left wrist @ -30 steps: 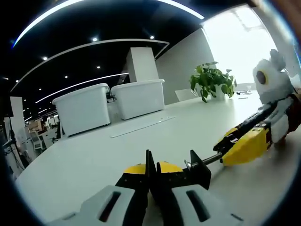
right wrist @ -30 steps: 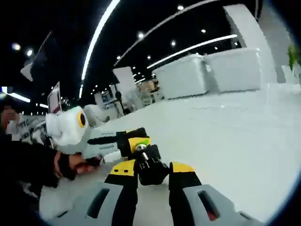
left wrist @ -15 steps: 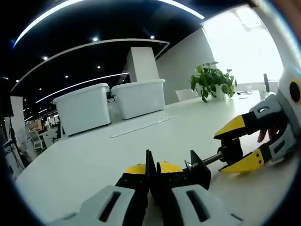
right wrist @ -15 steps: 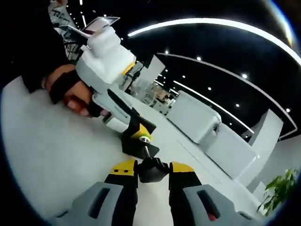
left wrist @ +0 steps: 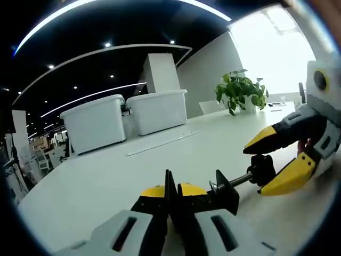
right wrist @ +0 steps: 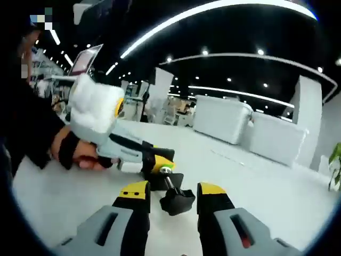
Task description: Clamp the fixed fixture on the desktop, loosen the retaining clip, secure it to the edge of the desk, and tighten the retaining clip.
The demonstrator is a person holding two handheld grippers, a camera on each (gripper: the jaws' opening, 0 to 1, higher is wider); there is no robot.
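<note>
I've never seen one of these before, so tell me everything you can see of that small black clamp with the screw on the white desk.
The small black clamp is a C-shaped block lying on the white desk. A thin metal screw runs from it to a black knob. The left gripper is shut on its body; the right gripper straddles the knob, jaws apart.

No text, label, brand, number or sign can be read anywhere in either view.
</note>
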